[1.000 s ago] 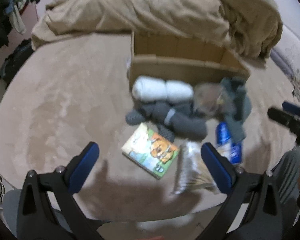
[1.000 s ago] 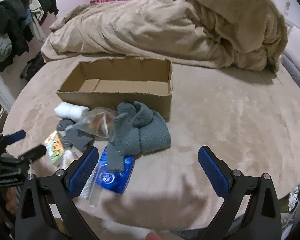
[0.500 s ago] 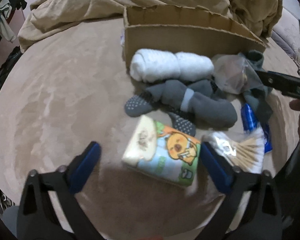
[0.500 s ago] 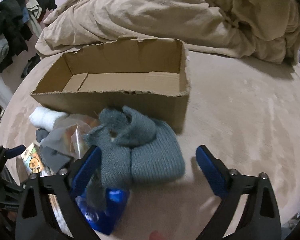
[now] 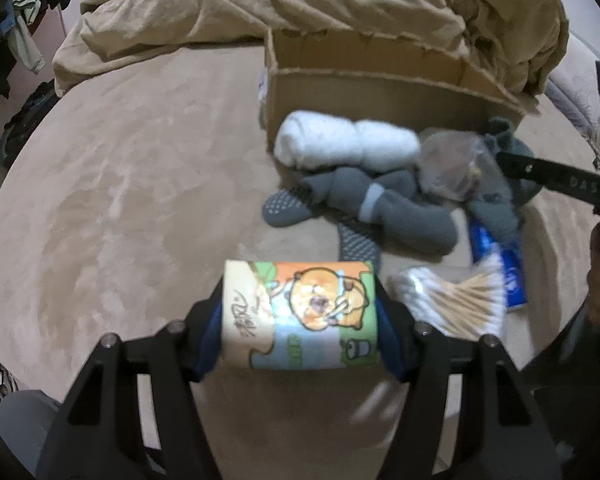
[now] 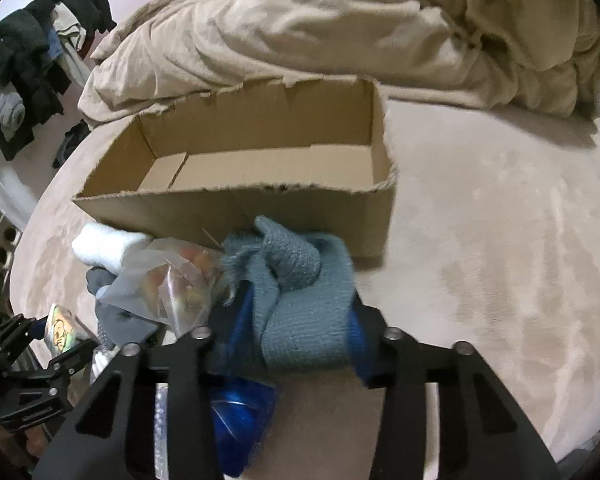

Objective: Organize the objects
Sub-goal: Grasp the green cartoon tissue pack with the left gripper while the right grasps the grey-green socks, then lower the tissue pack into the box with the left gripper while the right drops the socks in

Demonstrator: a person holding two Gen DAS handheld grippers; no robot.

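My left claw (image 5: 300, 316) clamps tissue pack (image 5: 300, 312), near side of box (image 5: 376, 92) | my right claw (image 6: 296, 332) pinches teal knit (image 6: 300, 300) against box front | white roll (image 5: 344, 144) touching box

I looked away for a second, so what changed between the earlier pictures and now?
Both grippers came forward and closed: the left gripper now clamps the cartoon tissue pack, the right gripper the grey-blue knit item. The cardboard box, white roll, grey socks and cotton swabs stayed put.
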